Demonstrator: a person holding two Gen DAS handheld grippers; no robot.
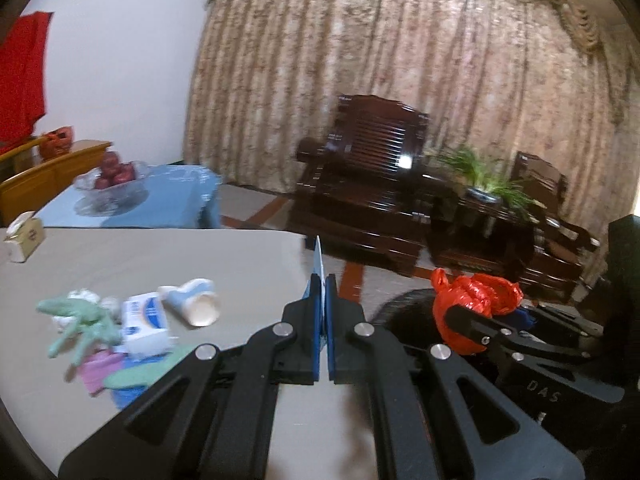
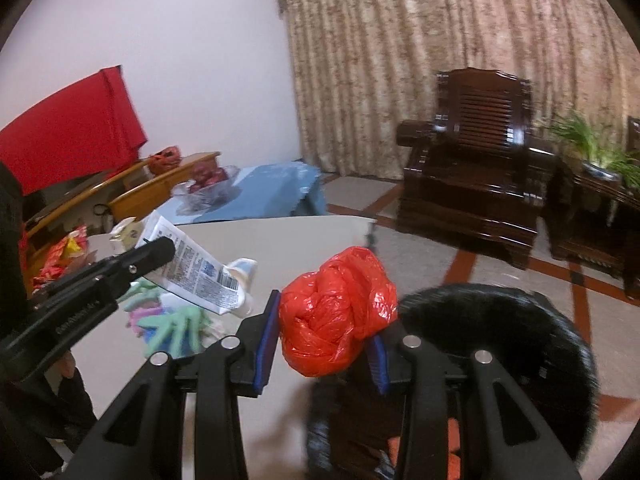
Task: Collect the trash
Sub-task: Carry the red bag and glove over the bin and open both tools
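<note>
My left gripper (image 1: pixel 323 280) is shut on a flat printed paper package (image 1: pixel 318 264), seen edge-on in its own view and broadside in the right wrist view (image 2: pixel 192 264). My right gripper (image 2: pixel 326 322) is shut on a crumpled red plastic bag (image 2: pixel 340 312) and holds it beside the table edge, over a black-lined bin (image 2: pixel 500 328). The bag also shows in the left wrist view (image 1: pixel 476 300). On the grey table (image 1: pixel 160 256) lie a tipped paper cup (image 1: pixel 196 300), a blue-white carton (image 1: pixel 144 320) and green and pink gloves (image 1: pixel 84 320).
A tissue box (image 1: pixel 24 236) stands at the table's far left. A glass bowl of apples (image 1: pixel 112 184) sits on a blue-clothed table behind. Dark wooden armchairs (image 1: pixel 368 184) and a potted plant (image 1: pixel 484 176) stand before the curtain. Snack wrappers (image 2: pixel 64 252) lie at the left.
</note>
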